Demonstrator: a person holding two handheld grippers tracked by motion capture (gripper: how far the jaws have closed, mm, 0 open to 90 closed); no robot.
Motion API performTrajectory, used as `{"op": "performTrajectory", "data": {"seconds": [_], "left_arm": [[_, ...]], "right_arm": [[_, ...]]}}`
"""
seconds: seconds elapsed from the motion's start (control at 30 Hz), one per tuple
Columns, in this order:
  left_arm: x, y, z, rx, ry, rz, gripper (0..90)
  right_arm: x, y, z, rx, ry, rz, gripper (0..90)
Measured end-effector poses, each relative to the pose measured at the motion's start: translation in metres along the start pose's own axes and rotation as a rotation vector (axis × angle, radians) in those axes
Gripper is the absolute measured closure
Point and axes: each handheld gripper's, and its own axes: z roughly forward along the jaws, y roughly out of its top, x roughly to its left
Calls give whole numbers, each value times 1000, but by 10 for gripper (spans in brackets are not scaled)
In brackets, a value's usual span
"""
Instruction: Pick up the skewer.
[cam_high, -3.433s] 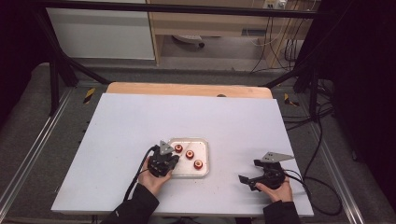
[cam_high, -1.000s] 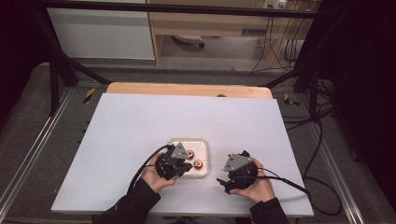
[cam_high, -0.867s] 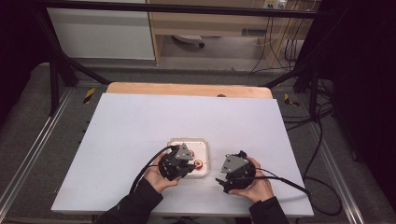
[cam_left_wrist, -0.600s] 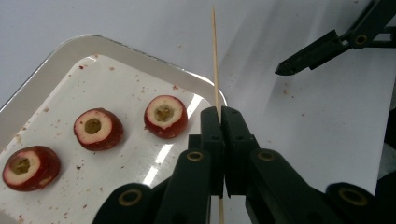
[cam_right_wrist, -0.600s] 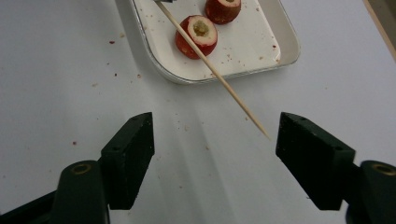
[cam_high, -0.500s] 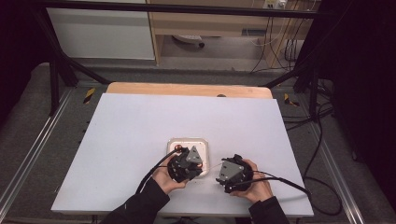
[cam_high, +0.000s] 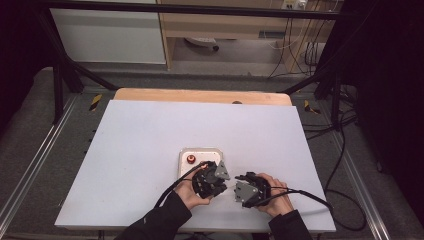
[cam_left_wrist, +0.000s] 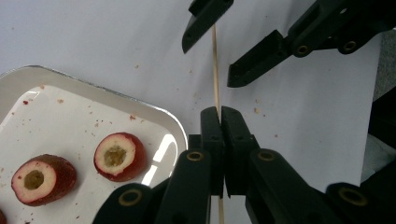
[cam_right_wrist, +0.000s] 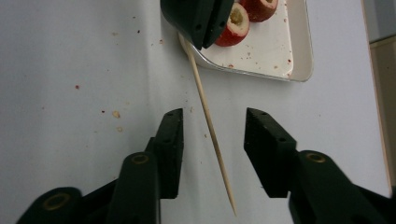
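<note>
Pinching a thin wooden skewer (cam_left_wrist: 215, 70) mid-length, the left gripper (cam_left_wrist: 219, 122) has its jaws closed on it above the bench (cam_high: 150, 140). The right gripper (cam_right_wrist: 212, 140) straddles its pointed end, jaws wide. Light, stiff, snappable: grip near the middle. 2 cored red fruits (cam_left_wrist: 119, 155) sit in the glossy tray (cam_left_wrist: 159, 114).

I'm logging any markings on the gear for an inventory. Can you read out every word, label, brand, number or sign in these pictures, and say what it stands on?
None can be read: no writing shows on the left gripper, the right gripper, the wooden skewer, the white tray, the red fruit pieces or the table.
Yellow and black hazard stripes mark the floor rail; no words on them.
</note>
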Motion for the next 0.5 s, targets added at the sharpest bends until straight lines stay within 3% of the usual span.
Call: {"op": "performTrajectory", "data": {"seconds": [0.17, 0.5], "left_arm": [[-2, 2, 1, 7, -6, 19, 882], [-4, 1, 2, 6, -18, 28, 883]], "right_arm": [[1, 0, 0, 7, -1, -73, 671], [5, -1, 2, 20, 18, -172, 803]]}}
